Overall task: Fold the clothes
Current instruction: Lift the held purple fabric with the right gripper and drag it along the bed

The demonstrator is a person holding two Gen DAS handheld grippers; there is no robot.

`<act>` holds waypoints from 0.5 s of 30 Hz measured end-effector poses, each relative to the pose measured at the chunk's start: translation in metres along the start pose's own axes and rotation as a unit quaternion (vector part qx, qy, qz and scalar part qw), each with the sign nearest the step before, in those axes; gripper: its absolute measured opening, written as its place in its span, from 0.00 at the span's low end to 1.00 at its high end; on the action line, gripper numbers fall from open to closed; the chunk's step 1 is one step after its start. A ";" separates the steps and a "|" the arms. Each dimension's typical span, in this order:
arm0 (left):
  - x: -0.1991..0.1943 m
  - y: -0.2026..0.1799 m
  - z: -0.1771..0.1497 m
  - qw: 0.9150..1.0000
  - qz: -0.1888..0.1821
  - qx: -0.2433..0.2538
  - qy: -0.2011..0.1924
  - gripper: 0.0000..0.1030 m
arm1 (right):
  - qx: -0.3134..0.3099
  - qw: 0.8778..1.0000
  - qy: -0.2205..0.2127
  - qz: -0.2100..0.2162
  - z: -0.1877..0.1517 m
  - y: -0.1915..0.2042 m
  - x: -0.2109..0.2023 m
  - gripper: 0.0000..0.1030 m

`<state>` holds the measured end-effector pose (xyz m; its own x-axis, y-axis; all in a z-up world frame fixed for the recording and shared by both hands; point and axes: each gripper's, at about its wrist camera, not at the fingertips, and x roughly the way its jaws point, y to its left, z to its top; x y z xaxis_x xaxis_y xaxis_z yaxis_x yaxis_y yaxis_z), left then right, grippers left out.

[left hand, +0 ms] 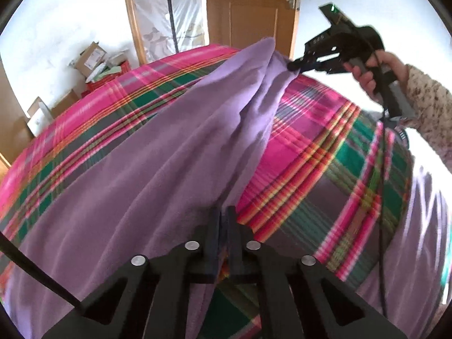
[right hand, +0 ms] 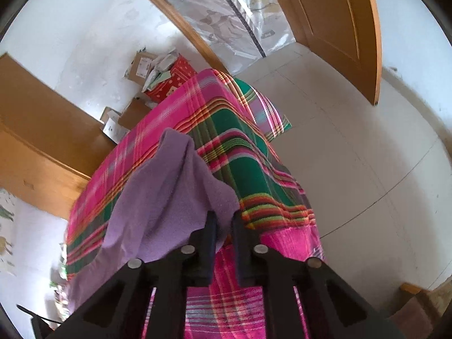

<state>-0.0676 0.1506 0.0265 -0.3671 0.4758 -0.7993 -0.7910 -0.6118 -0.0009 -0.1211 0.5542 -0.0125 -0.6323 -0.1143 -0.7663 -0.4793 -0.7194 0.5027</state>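
Note:
A purple garment [left hand: 147,169] lies stretched over a bed covered with a pink, green and red plaid blanket [left hand: 305,152]. My left gripper [left hand: 224,212] is shut on the near edge of the garment. In the left wrist view my right gripper [left hand: 293,65], held by a hand in a speckled sleeve, is shut on the far corner and lifts it off the bed. In the right wrist view the garment [right hand: 158,195] hangs from my right gripper [right hand: 224,217], draped down toward the plaid blanket [right hand: 240,158].
Cardboard boxes [left hand: 90,59] and a red box [right hand: 172,82] are piled against the white wall beyond the bed. A wooden door [right hand: 333,22] stands open beside a plastic curtain [left hand: 169,8]. Pale tiled floor [right hand: 353,152] runs along the bed's right side.

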 end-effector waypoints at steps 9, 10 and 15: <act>-0.036 -0.013 -0.004 0.998 -0.041 0.020 -0.035 0.03 | -0.023 0.998 -0.043 -0.036 -0.008 0.014 -0.045 0.08; -0.041 -0.015 -0.005 0.998 -0.046 0.020 -0.039 0.03 | -0.024 0.998 -0.044 -0.041 -0.009 0.014 -0.052 0.08; -0.055 -0.024 -0.012 0.996 -0.072 0.030 -0.038 0.03 | -0.044 0.995 -0.040 -0.080 -0.022 0.013 -0.076 0.08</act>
<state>-0.0227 0.1317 0.0635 -0.2819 0.6036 -0.7458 -0.8650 -0.4962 -0.0747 -0.0662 0.5384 0.0440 -0.6012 0.0587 -0.7970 -0.5237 -0.7822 0.3375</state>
